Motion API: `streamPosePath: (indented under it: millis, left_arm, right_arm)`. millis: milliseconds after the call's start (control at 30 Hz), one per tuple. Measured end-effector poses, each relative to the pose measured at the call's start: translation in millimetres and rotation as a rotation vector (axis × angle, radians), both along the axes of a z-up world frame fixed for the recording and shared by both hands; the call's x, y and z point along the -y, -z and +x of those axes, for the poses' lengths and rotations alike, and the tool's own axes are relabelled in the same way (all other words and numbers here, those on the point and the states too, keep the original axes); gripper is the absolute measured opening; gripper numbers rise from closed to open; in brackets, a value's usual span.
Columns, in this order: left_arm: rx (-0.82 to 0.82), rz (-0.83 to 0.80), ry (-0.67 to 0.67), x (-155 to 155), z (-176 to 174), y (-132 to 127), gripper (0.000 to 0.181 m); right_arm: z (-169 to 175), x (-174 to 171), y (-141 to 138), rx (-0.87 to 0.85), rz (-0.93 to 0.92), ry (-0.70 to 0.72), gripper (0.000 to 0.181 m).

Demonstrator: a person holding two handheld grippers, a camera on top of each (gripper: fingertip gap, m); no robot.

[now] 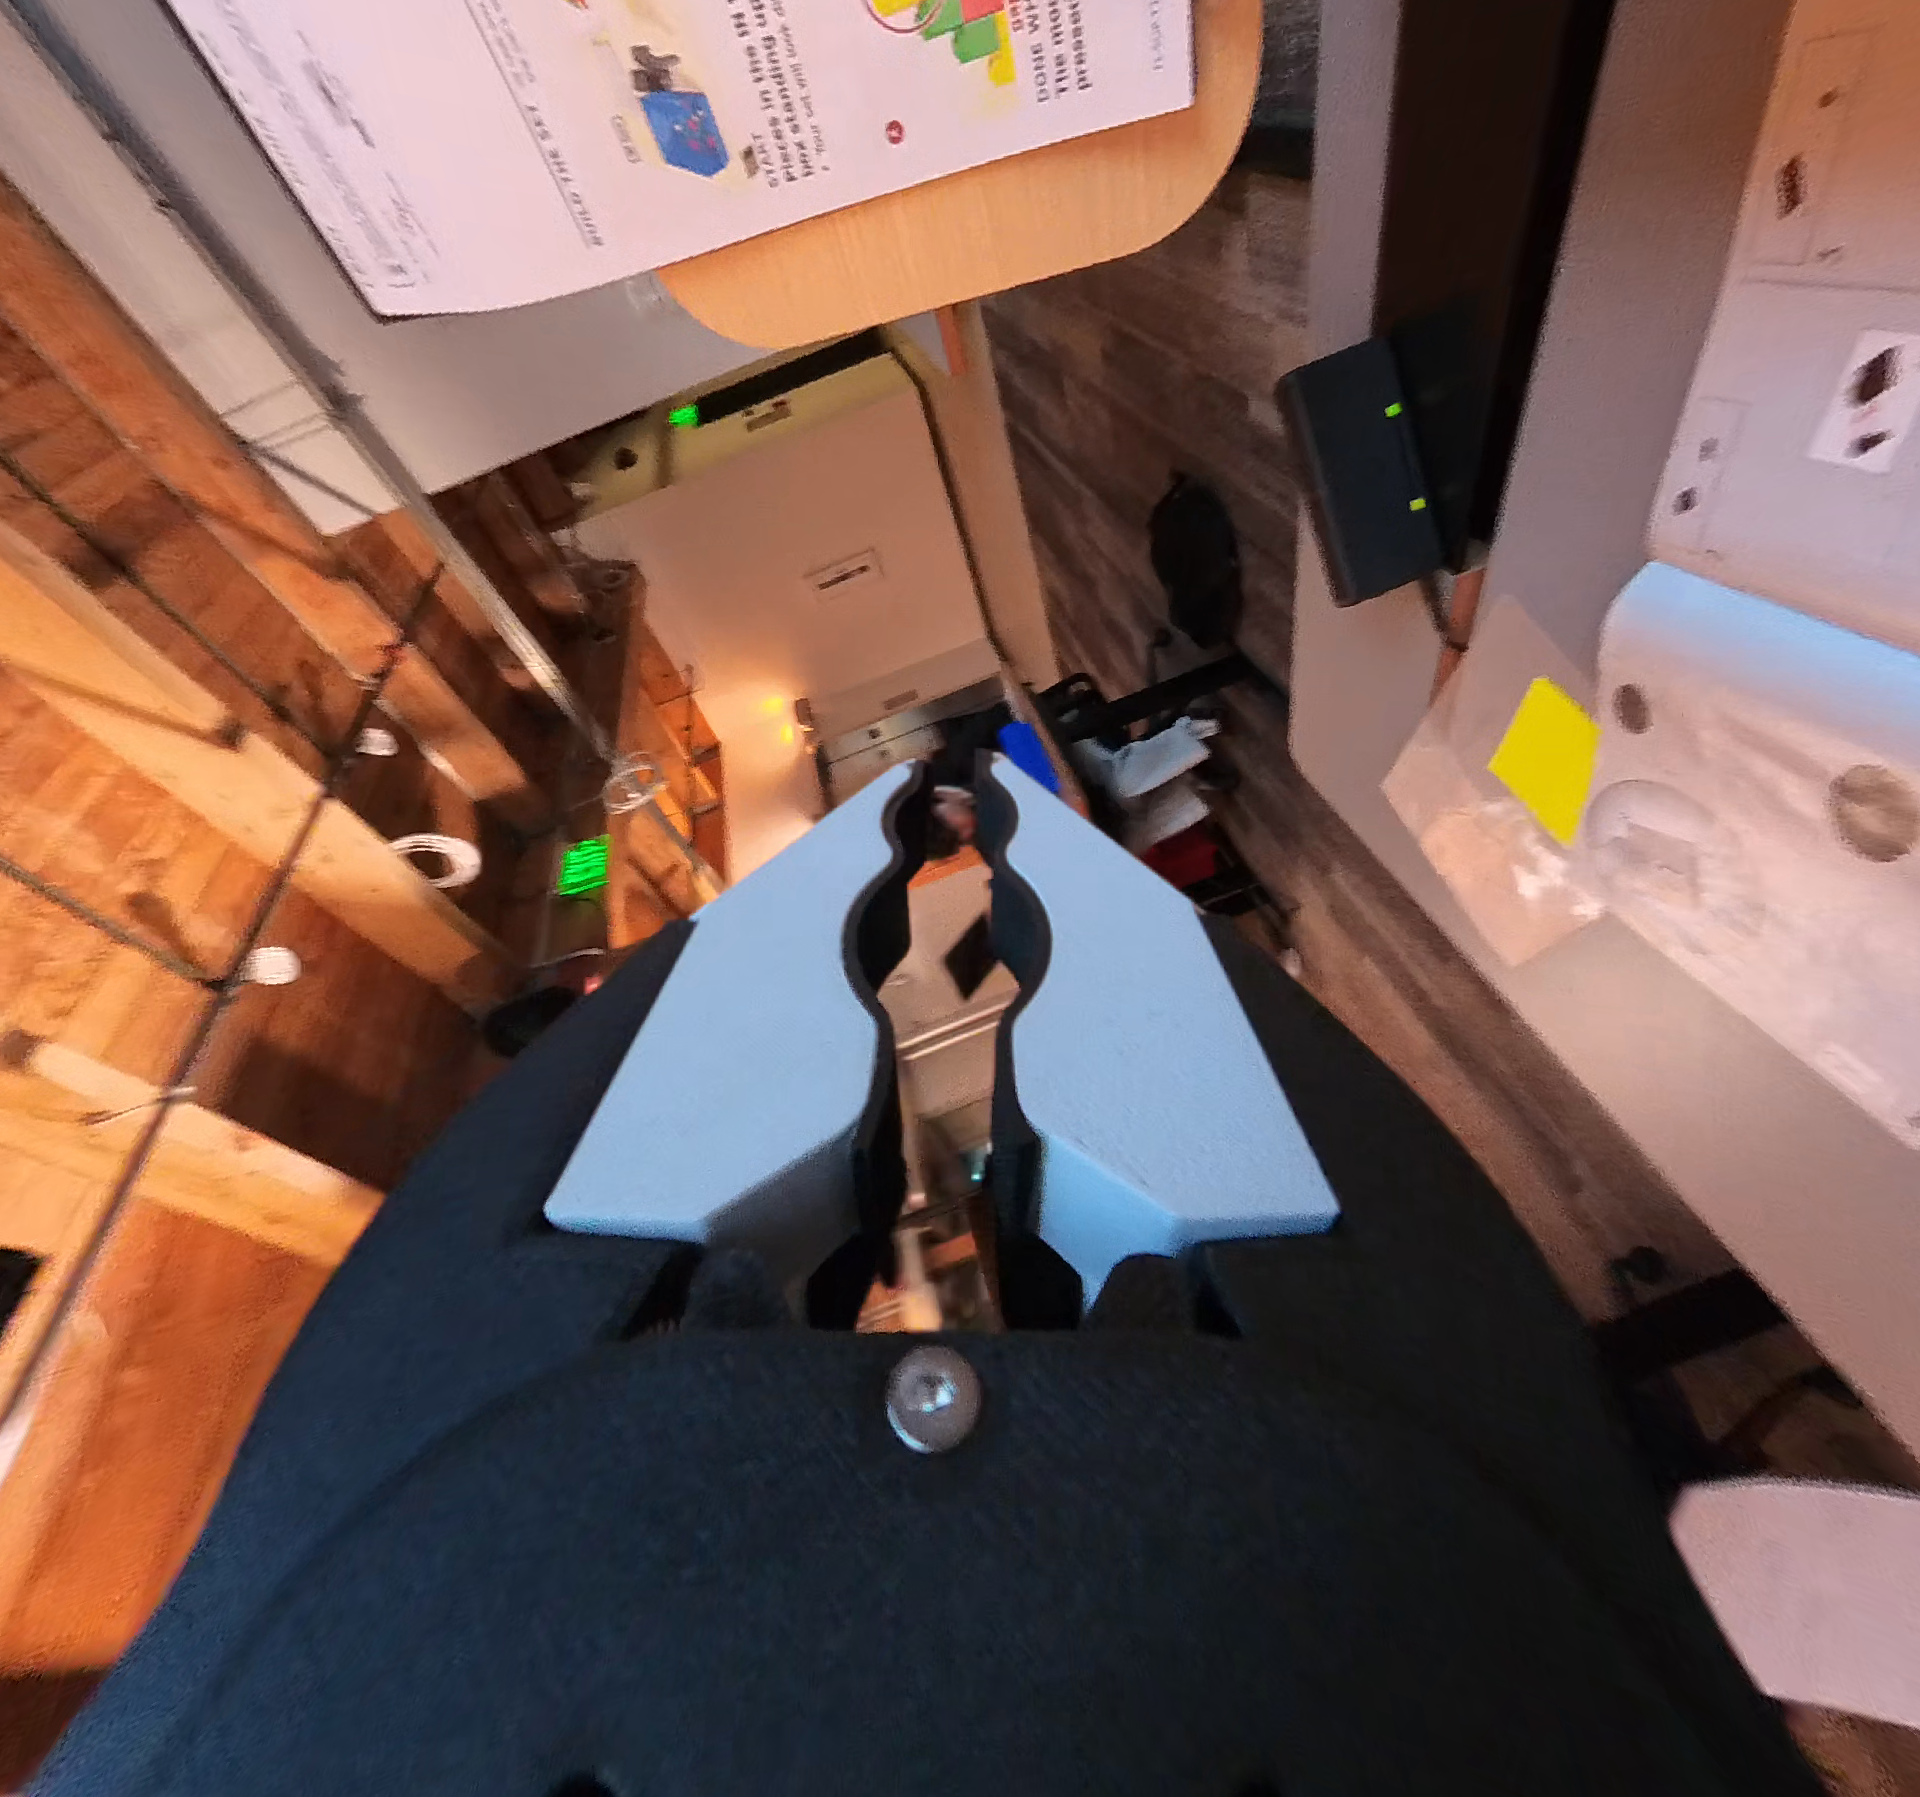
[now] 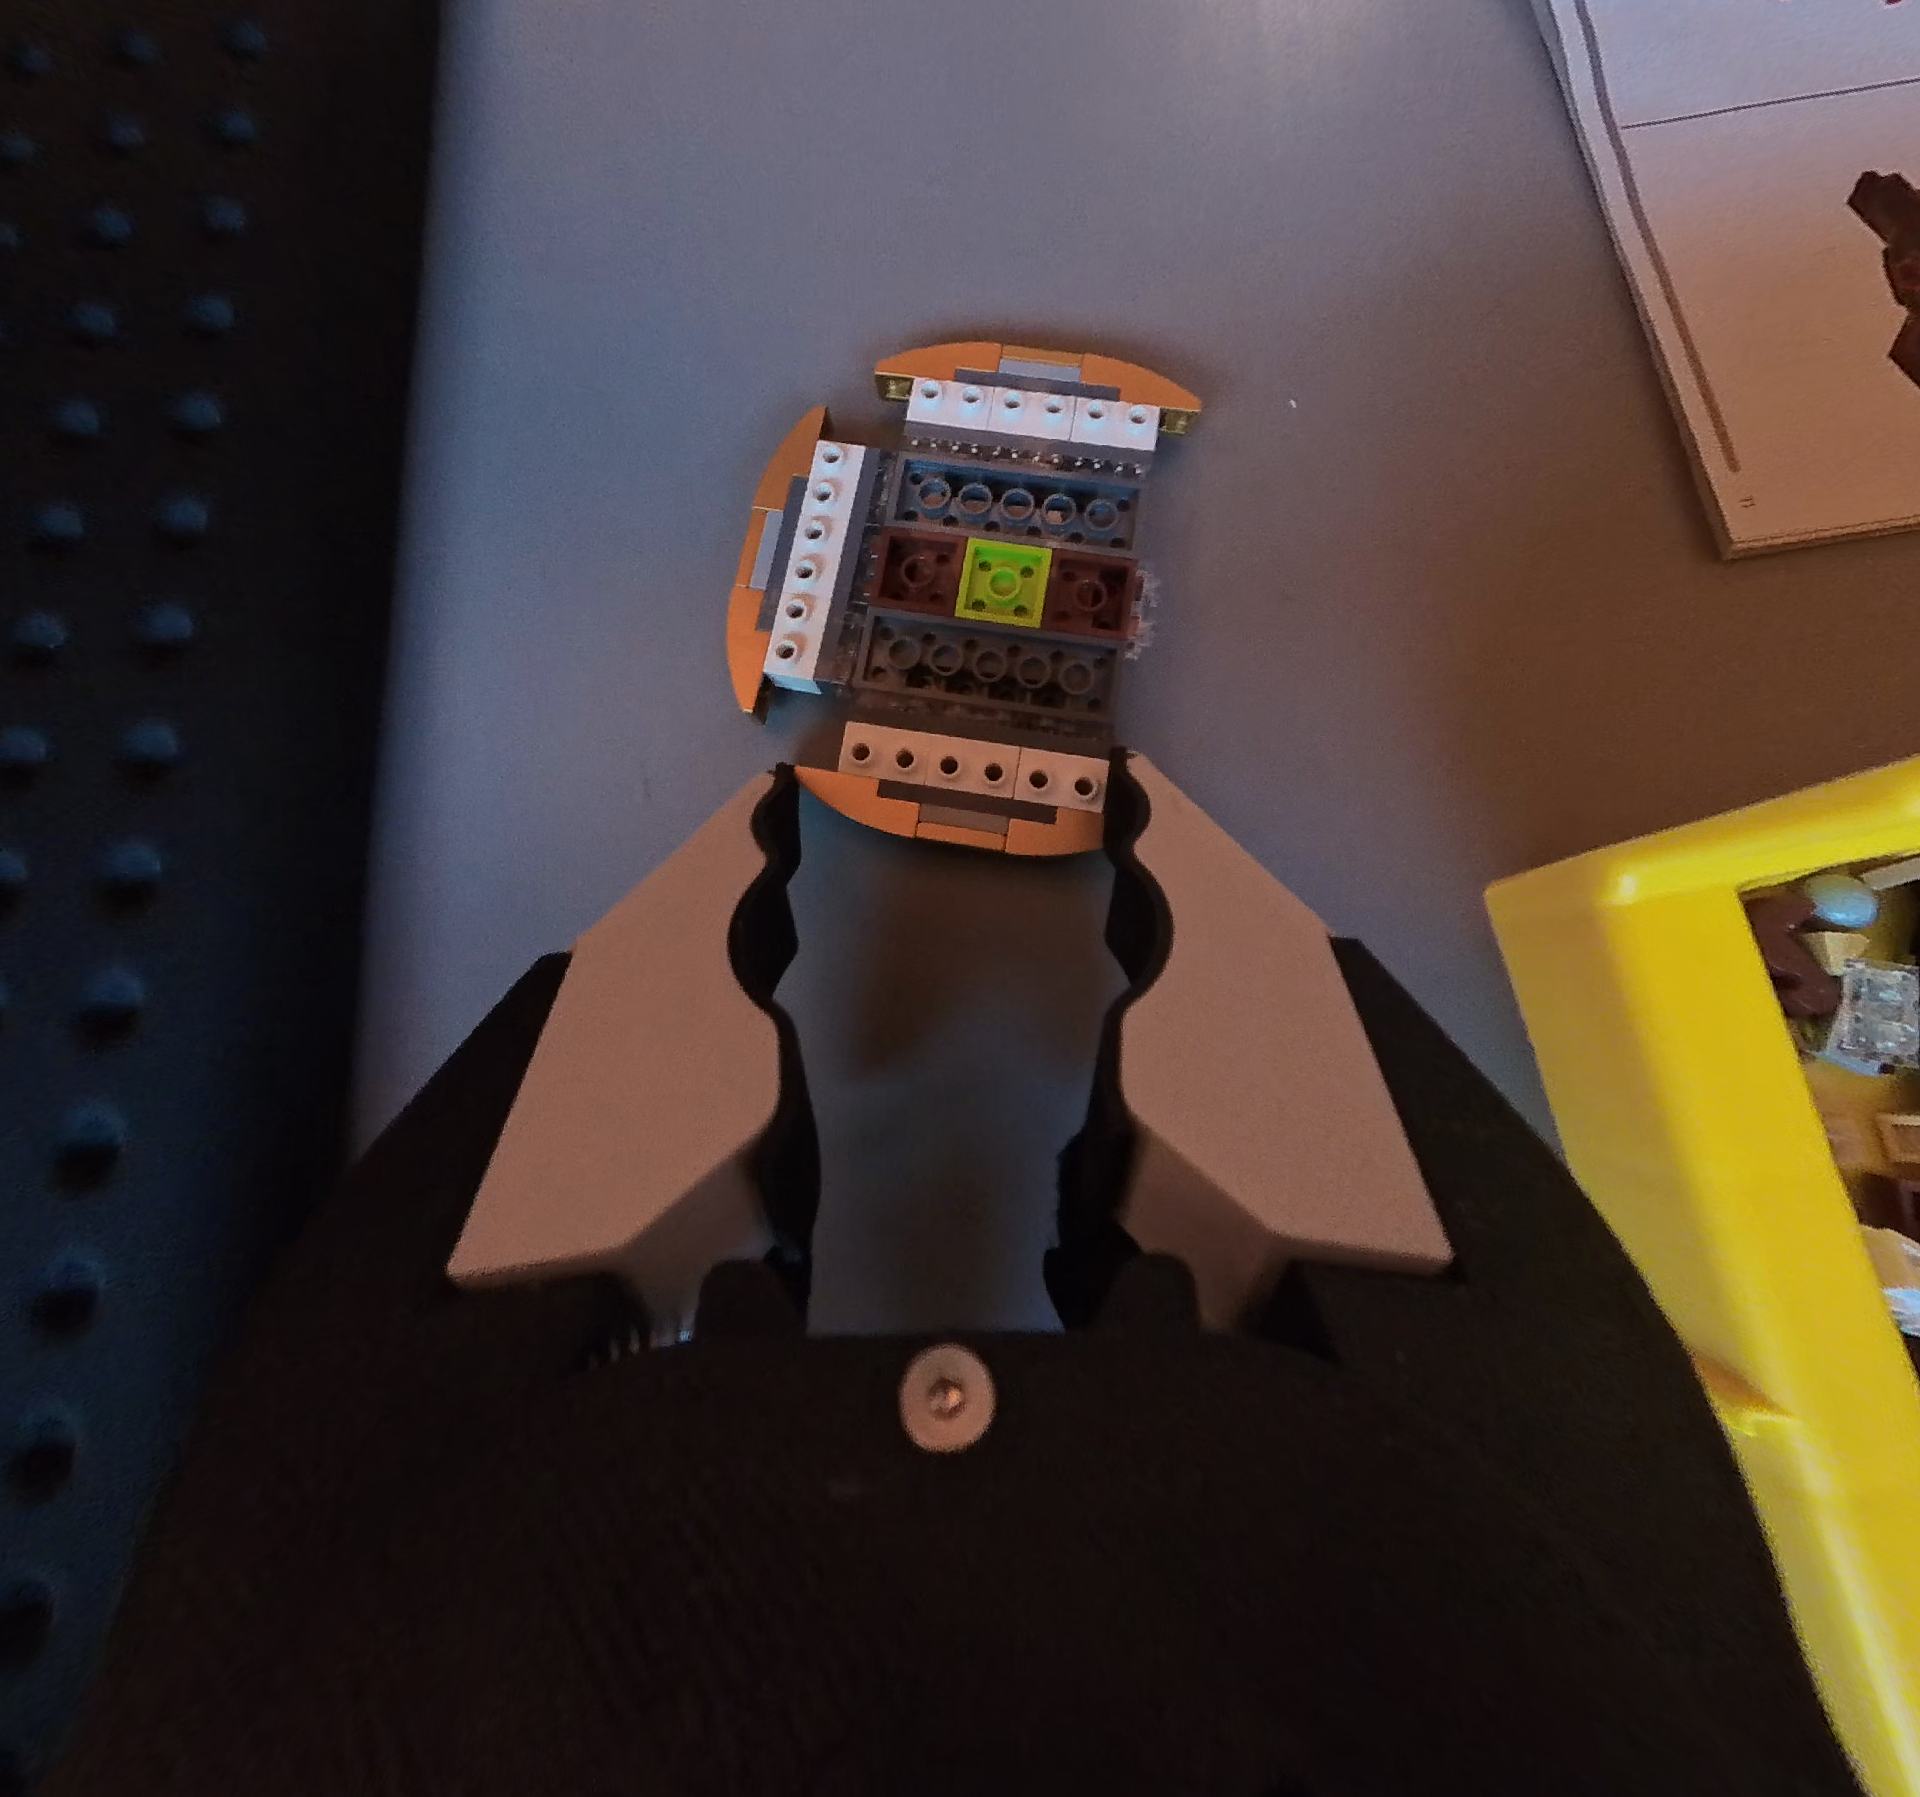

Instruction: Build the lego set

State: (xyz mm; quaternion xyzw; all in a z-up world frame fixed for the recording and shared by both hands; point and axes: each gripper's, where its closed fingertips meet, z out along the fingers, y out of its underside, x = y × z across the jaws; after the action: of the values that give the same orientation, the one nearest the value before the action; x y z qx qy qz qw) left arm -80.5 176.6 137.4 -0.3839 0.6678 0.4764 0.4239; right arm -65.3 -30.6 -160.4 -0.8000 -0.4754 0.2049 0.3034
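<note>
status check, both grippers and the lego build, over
Left gripper nearly shut, empty, aimed off into the room. Right gripper open, straddling near edge of lego model on grey table. Nothing in the way.

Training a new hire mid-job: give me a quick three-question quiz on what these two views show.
1. True or false: the right claw is open, its tips at the near edge of the lego model.
2. What colour is the single square piece at the model's centre?
3. The yellow box of loose pieces lies on which side of the right wrist view: A left, B right?

Key: 1 true. 2 lime green. 3 B.
</note>
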Motion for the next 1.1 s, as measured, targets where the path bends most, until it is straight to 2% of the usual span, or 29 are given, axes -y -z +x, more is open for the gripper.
streamPosePath:
  millis: [67,100,200,233,300,367,433,533,633,767,900,933,1000,1100]
  left_arm:
    - [0.098,-0.156,-0.029,4,-6,21,0.014]
    - [0.188,-0.306,-0.036,13,-9,40,0.019]
    - [0.531,-0.784,0.060,62,-4,87,0.027]
    - [0.636,-0.931,0.079,81,-6,101,0.036]
    - [0.793,-1.153,0.070,113,-16,132,0.059]
    - [0.866,-1.293,0.079,142,-19,167,0.072]
    - [0.876,-1.378,0.049,165,-16,202,0.084]
    - [0.804,-1.462,-0.022,186,-6,248,0.098]
    - [0.763,-1.560,-0.081,195,6,276,0.110]
    - [0.678,-1.599,-0.103,206,9,291,0.125]
    - [0.554,-1.433,-0.082,206,3,309,0.138]
    - [0.558,-1.440,-0.063,209,6,307,0.130]
    - [0.568,-1.405,-0.032,206,9,304,0.128]
    - [0.565,-1.452,0.024,214,15,303,0.107]
  right_arm:
    - [0,0,0,-0.004,-0.010,0.020,0.058]
    - [0,0,-1,-0.007,-0.027,0.041,0.058]
    - [-1,7,-4,-0.015,-0.124,0.108,0.059]
    - [-2,12,-5,-0.015,-0.161,0.100,0.060]
    - [-2,19,-5,-0.008,-0.206,0.085,0.057]
    - [1,19,-5,-0.018,-0.220,0.092,0.054]
    - [2,21,-7,-0.043,-0.261,0.104,0.053]
    - [3,24,-9,-0.084,-0.337,0.126,0.050]
    - [5,28,-10,-0.092,-0.389,0.134,0.040]
    - [-1,40,-15,-0.151,-0.490,0.109,0.034]
    - [7,38,-7,-0.120,-0.498,0.099,0.026]
    - [10,36,-6,-0.120,-0.491,0.100,0.025]
    - [14,31,-10,-0.149,-0.485,0.114,0.024]
    - [16,21,-20,-0.237,-0.487,0.151,0.021]
